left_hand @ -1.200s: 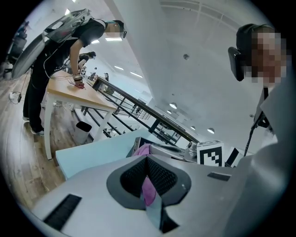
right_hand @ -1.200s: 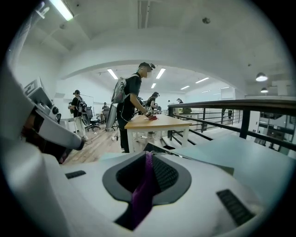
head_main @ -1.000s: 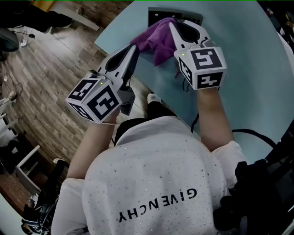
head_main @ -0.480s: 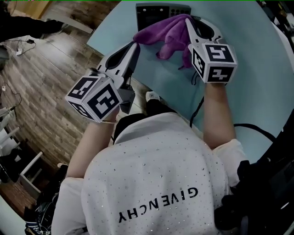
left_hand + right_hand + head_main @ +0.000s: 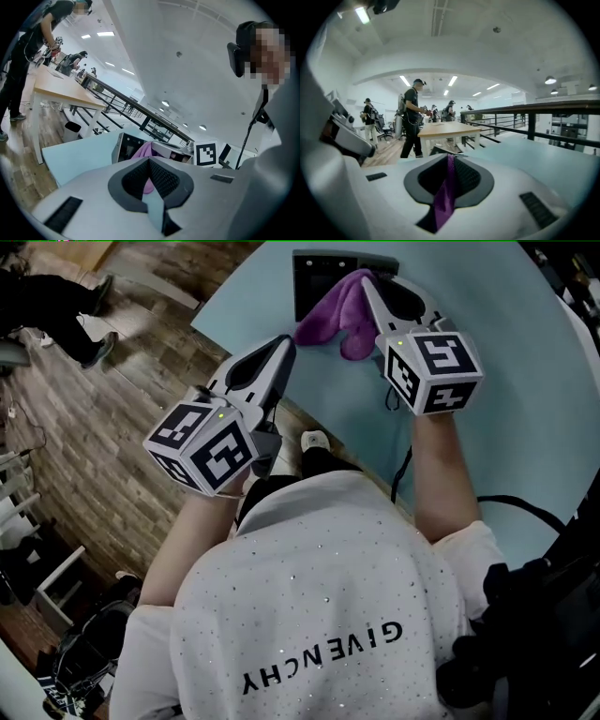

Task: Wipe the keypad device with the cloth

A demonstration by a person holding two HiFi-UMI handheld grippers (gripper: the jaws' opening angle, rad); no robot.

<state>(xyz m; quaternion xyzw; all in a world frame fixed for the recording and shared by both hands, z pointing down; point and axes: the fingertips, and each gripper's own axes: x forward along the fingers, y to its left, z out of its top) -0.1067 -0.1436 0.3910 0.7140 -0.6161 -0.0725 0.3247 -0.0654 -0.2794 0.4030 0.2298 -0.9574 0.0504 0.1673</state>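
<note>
Right claw [image 5: 367,282] pinched shut on purple cloth [image 5: 339,306]. Cloth drapes over keypad device [image 5: 317,277], just left of claw tip, on tabletop [image 5: 516,362]. Right claw nearer. Left claw [image 5: 284,343] closed, empty; device ahead, apart.

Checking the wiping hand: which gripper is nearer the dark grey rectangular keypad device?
Right. The right gripper, shut on the purple cloth, reaches over the keypad device. The left gripper, shut and empty, hangs back by the pale blue table's edge.

One cloth [image 5: 339,313], one keypad device [image 5: 314,282]
</note>
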